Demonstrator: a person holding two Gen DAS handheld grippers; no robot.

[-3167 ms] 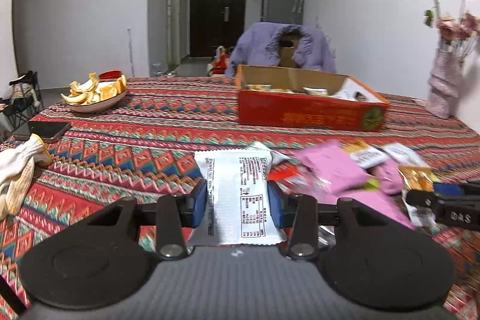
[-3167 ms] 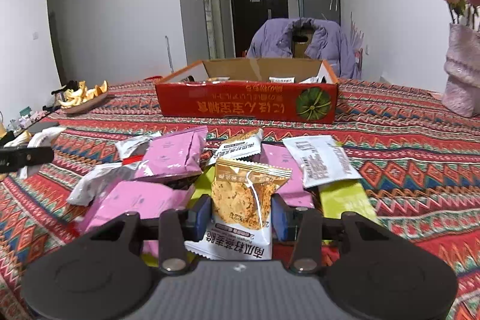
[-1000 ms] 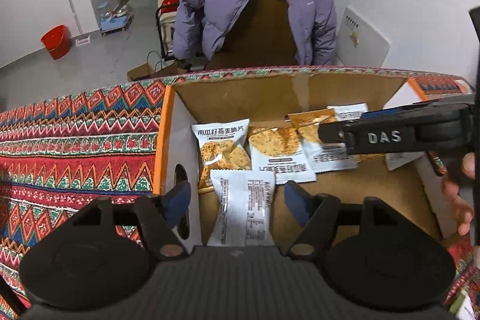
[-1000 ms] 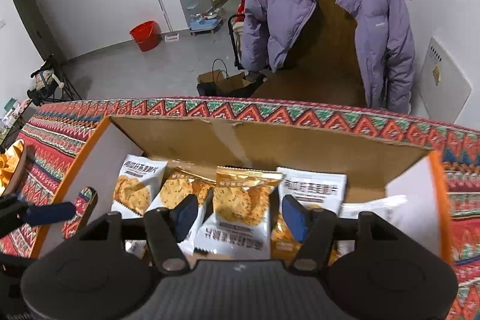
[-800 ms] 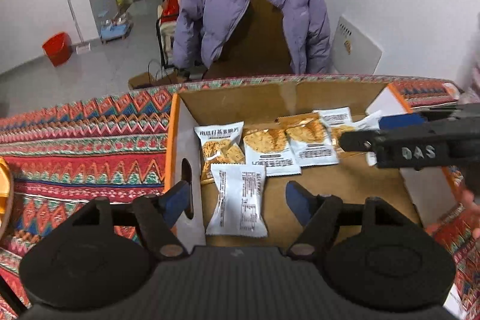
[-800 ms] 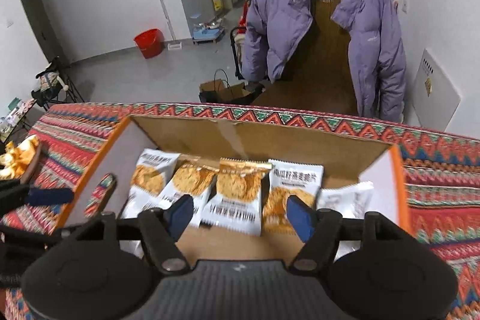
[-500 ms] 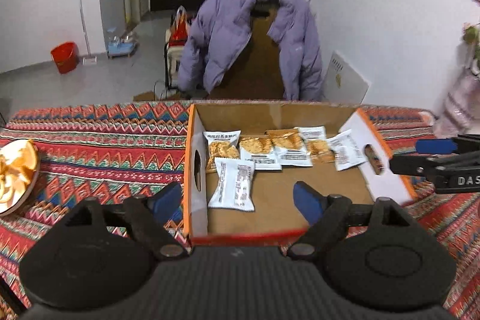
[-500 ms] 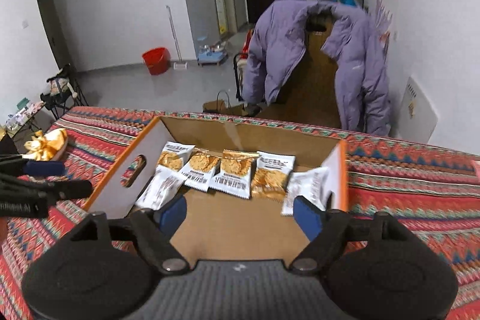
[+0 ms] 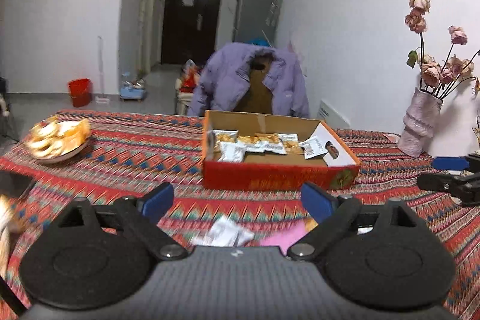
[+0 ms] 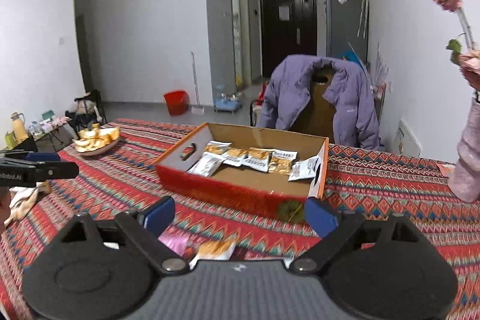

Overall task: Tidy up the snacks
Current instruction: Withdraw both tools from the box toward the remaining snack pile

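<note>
A shallow cardboard box (image 9: 279,179) with red outer walls sits on a table covered with a red zigzag-patterned cloth (image 9: 144,152), at about twelve o'clock ahead of both grippers. Inside it, a row of snack packets (image 10: 249,159) lies along the far wall. The left gripper (image 9: 237,201) hovers short of the box; its blue-padded jaws have just been opening and stand wide apart with nothing between them. The right gripper (image 10: 240,216) has likewise just been opening, wide and empty. More loose packets (image 9: 228,233) lie blurred on the cloth near the grippers, at six o'clock. A bowl of peels (image 9: 57,138) sits at ten o'clock, a vase of dried roses (image 9: 420,125) at two o'clock, and a purple jacket (image 9: 249,83) hangs over a chair behind the box.
</note>
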